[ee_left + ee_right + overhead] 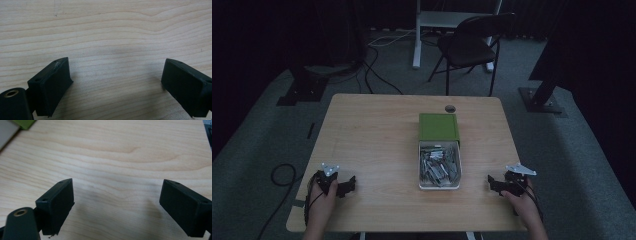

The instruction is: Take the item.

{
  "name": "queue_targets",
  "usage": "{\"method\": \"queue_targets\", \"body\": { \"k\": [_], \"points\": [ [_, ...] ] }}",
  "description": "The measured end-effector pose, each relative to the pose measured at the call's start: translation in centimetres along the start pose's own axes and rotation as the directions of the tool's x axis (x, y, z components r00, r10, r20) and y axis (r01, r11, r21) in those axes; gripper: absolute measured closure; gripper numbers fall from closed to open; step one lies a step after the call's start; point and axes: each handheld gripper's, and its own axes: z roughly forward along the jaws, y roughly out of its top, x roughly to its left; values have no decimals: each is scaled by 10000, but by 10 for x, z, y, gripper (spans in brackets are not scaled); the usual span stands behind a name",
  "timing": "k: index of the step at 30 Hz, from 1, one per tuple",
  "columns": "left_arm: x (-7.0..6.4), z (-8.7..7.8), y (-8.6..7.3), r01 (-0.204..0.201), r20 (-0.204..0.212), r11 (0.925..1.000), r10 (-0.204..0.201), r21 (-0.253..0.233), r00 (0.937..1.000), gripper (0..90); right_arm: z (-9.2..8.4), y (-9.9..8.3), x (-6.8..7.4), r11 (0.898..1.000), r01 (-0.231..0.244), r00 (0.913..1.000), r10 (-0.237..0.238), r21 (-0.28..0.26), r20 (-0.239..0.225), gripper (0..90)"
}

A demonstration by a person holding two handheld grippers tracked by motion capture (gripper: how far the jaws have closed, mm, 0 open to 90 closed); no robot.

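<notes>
Box: I see the white box [439, 167] just right of the frame's centre in the high view, open, heaped with small grey metal pieces [439, 165] that I can't identify at this size.
Lid: the green lid [439, 126] lies flat, touching the box's far end, towards the upper middle of the frame; its corner [25, 123] shows in the upper left of the right gripper view.
Left claw: the left claw [349, 184] sits at the lower left of the high view, well apart from the box; its jaws stand spread with nothing but bare wood between them in the left gripper view [116, 83].
Right claw: the right claw [493, 184] sits at the lower right, nearer the box but not touching it; I read its jaws as spread and empty too [116, 203].
Bench: the bench [372, 130] is otherwise bare apart from a small round hole [450, 108] beyond the lid.
Risk, loose pile: I judge the pieces lie jumbled, so a pinch may lift several or snag one and flick others out.
Risk, light box: pushing in from one side could slide the box or tip it, since neither claw steadies it.
Risk, dim light: the room is dark, so I may misjudge depth and hit the rim.
Risk, lid: a wide reach could knock the lid towards the bench's far edge.
</notes>
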Motion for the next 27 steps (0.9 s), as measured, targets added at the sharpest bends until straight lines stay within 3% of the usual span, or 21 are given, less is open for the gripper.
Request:
{"method": "queue_targets", "body": {
  "k": [5,14,22,26,27],
  "points": [
    [0,0,0,-16,14,10000,16,1,10000,95,-3,5,3,9998,-171,9996,168,-142,-229,121],
    [-1,0,0,35,-44,10000,-35,1,10000,95,-10,19,6,9990,-60,9999,53,-453,-140,137],
    [-1,0,0,39,-55,10000,-39,6,10000,95,-20,34,18,9963,334,9989,-360,-796,-313,138],
    [-1,0,0,41,-51,10000,-41,5,10000,95,-25,41,22,9950,-191,9957,101,-981,-919,140],
    [-1,0,0,42,-53,10000,-42,5,10000,95,-27,43,24,9943,-129,9957,31,-1054,-925,140]
  ]
}}
